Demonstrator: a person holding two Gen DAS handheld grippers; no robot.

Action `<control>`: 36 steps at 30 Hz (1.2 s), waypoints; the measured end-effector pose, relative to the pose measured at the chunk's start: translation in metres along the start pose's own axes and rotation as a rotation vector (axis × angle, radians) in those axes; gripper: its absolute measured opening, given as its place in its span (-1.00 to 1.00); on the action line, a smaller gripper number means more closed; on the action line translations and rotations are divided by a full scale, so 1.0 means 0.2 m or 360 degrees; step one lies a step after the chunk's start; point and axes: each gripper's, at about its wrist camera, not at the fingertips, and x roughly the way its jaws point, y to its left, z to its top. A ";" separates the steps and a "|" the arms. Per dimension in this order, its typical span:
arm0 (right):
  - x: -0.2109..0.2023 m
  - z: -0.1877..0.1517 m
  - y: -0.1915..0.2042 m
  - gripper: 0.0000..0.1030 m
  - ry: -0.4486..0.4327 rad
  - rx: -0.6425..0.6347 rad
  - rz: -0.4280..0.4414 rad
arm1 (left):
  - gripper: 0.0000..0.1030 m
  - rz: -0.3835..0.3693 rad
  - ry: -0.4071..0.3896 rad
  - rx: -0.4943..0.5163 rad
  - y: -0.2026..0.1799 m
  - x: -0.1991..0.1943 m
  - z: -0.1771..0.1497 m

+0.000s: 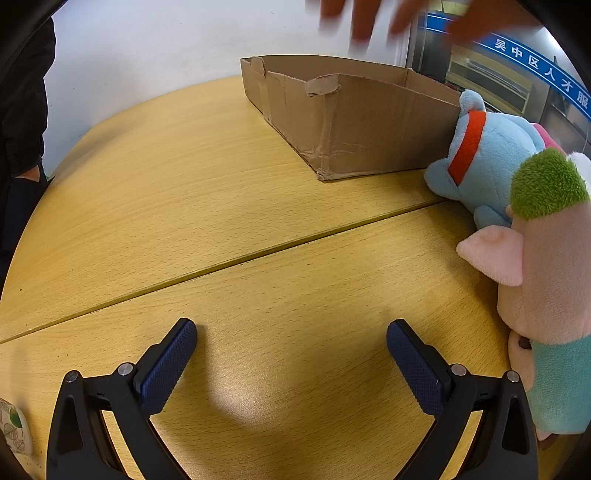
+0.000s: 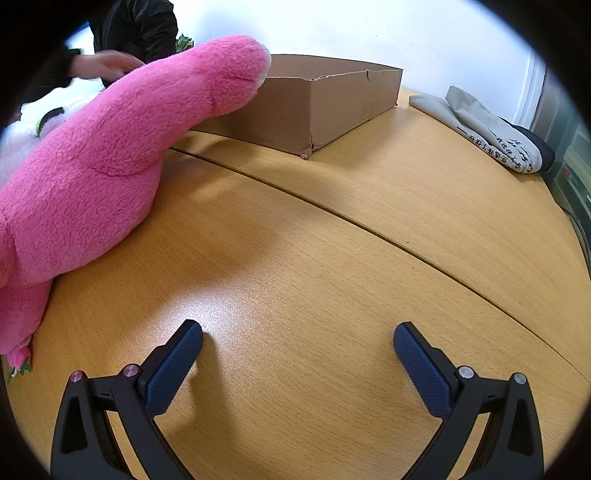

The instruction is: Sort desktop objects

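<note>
In the left wrist view my left gripper (image 1: 291, 332) is open and empty over the wooden table (image 1: 184, 206). An open cardboard box (image 1: 354, 122) stands ahead. A light blue plush with a red collar (image 1: 487, 158) leans at the box's right end. A pink pig plush with a green tuft (image 1: 546, 266) stands at the right edge. In the right wrist view my right gripper (image 2: 298, 332) is open and empty above the table (image 2: 369, 258). A big pink plush (image 2: 110, 155) lies at the left, one limb reaching to the cardboard box (image 2: 317, 107).
A blurred hand (image 1: 373, 18) moves above the box. A person in dark clothes (image 1: 22, 110) stands at the left, and a hand (image 2: 107, 66) shows behind the pink plush. A white plush (image 2: 44, 122) lies behind it. A folded grey printed bag (image 2: 491, 129) lies at the far right.
</note>
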 end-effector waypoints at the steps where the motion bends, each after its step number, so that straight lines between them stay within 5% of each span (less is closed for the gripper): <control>1: 0.00 0.00 0.00 1.00 0.0000 0.0000 0.0000 | 1.00 0.0001 0.0000 -0.0001 0.00 0.00 0.00; 18: 0.03 0.05 0.02 1.00 0.0020 0.0119 -0.0065 | 1.00 0.0000 0.0000 0.0001 0.03 0.02 0.04; 25: -0.23 0.00 0.12 0.99 0.0293 0.0205 -0.0130 | 1.00 0.0001 0.0000 0.0002 0.02 0.02 0.03; 32: -0.86 0.28 0.46 0.99 -0.0017 0.0486 -0.0180 | 1.00 0.0041 0.0000 -0.0052 0.01 0.01 0.02; 36: -0.95 0.43 0.75 0.99 -0.0109 0.0516 -0.0144 | 1.00 0.0039 0.0109 -0.0069 -0.04 -0.01 0.04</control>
